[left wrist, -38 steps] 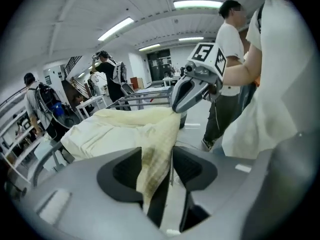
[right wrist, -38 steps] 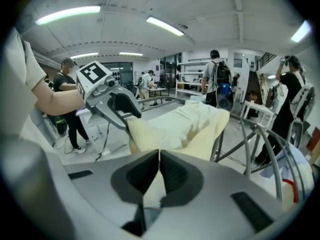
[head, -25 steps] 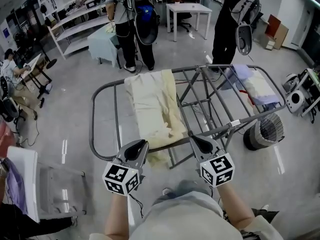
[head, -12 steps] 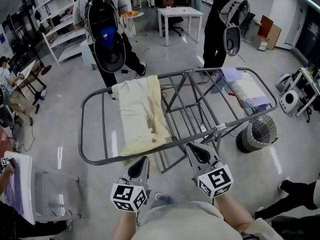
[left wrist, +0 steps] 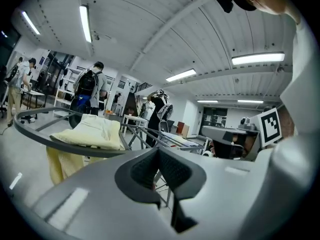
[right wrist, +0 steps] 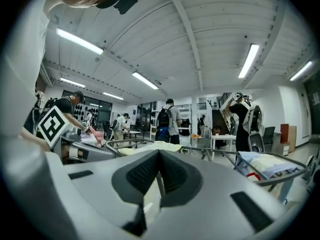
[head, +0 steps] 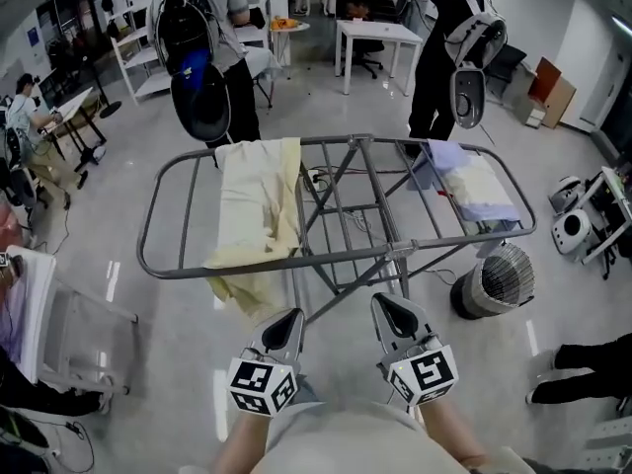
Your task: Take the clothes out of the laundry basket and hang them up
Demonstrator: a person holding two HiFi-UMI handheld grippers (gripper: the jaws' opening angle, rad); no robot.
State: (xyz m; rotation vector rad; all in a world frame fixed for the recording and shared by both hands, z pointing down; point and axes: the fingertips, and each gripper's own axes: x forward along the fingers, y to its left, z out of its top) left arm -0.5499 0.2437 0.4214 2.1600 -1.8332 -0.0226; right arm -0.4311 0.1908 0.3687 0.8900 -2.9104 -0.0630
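Observation:
A grey folding drying rack (head: 341,258) stands in front of me. A pale yellow cloth (head: 252,200) hangs over its left wing, one end drooping below the near rail. A lavender and cream cloth (head: 474,181) lies on the right wing. My left gripper (head: 286,320) and right gripper (head: 388,309) hover side by side just short of the near rail, both shut and empty. In the left gripper view the shut left gripper (left wrist: 159,152) points past the yellow cloth (left wrist: 90,131). In the right gripper view the right gripper (right wrist: 159,154) faces the rack and the lavender cloth (right wrist: 265,164).
A round dark wire basket (head: 494,279) sits on the floor under the rack's right end. A white translucent bin (head: 59,314) stands at the left. Two people with backpacks (head: 202,47) (head: 459,38) stand behind the rack. White equipment (head: 583,205) sits at the far right.
Both grippers have drawn back from the rack's near rail toward my body. The yellow cloth stays draped on the left wing. The people behind the rack have shifted.

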